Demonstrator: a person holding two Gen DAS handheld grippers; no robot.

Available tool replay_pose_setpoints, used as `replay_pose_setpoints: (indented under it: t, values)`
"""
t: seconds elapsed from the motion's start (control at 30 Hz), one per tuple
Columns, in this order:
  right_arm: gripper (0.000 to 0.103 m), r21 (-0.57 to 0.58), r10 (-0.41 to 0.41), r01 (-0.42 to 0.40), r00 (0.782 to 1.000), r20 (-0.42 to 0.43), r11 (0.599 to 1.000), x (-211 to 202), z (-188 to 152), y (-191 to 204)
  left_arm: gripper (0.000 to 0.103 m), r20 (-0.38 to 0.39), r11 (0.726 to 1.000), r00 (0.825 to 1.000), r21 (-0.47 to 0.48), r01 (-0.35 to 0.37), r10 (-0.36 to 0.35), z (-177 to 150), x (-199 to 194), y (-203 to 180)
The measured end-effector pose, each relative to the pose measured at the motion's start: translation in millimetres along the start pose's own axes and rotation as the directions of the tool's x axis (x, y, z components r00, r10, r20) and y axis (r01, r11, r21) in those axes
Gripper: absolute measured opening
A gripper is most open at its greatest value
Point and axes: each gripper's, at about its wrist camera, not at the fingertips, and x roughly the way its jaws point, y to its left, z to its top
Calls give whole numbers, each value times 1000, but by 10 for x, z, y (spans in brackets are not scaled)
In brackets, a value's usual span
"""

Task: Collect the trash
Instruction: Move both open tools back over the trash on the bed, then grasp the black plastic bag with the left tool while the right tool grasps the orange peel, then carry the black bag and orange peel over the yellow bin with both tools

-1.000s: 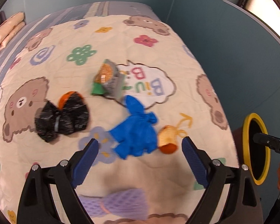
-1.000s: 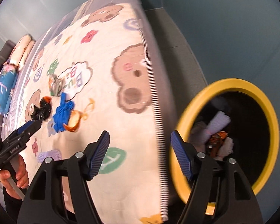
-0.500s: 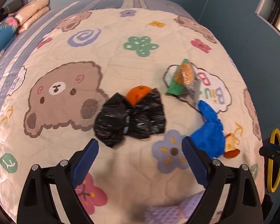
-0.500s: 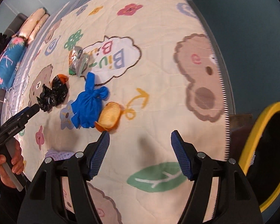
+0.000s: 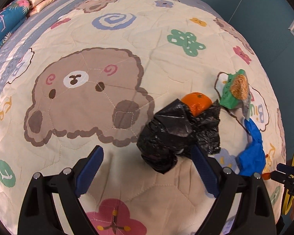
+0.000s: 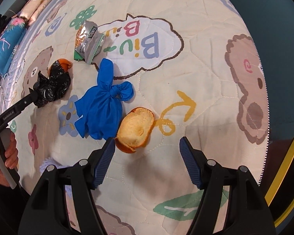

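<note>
On the bed's cream quilt printed with bears and flowers (image 6: 196, 62) we see the trash spread out. Our left gripper (image 5: 147, 168) hangs with its jaws wide apart and empty, its right finger just at the edge of the crumpled black plastic bag (image 5: 178, 135), which lies against an orange fruit (image 5: 198, 102). Beyond it sits the green and silver snack wrapper (image 5: 235, 90). Our right gripper (image 6: 147, 156) also has its jaws apart, holding nothing, with the hollow orange peel half (image 6: 136, 129) just ahead of its left finger. The knotted blue plastic bag (image 6: 102, 107) lies touching that peel. At the far right, beside the bed, the yellow-rimmed bin (image 6: 284, 176) shows.
</note>
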Motion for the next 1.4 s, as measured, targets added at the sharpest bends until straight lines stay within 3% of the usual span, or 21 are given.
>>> replay_pose_setpoints:
  t: [0.33, 0.63, 0.8, 0.9, 1.07, 1.4]
  values:
    - [63, -17, 0, 0, 1000, -20, 1000, 129, 50, 53, 84, -24, 999, 999, 22, 25, -25, 58, 239, -108]
    - [50, -63, 21, -24, 999, -39, 998, 222, 81, 213, 53, -21, 996, 998, 61, 65, -64, 37, 272, -293]
    - [29, -91, 17, -20, 999, -37, 996, 252, 57, 321, 37, -15, 994, 997, 75, 73, -72, -33, 248, -312]
    - [23, -119, -7, 4, 1000, -22, 993, 216, 30, 371, 32, -12, 994, 997, 78, 81, -81, -67, 212, -301]
    - [16, -123, -16, 15, 1000, -4, 992, 164, 3, 394, 29, -6, 993, 996, 75, 88, -87, -128, 106, -264]
    - [16, -111, 12, -9, 1000, 23, 994, -55, -96, 336, 28, 9, 993, 996, 86, 86, -87, -219, -166, -179]
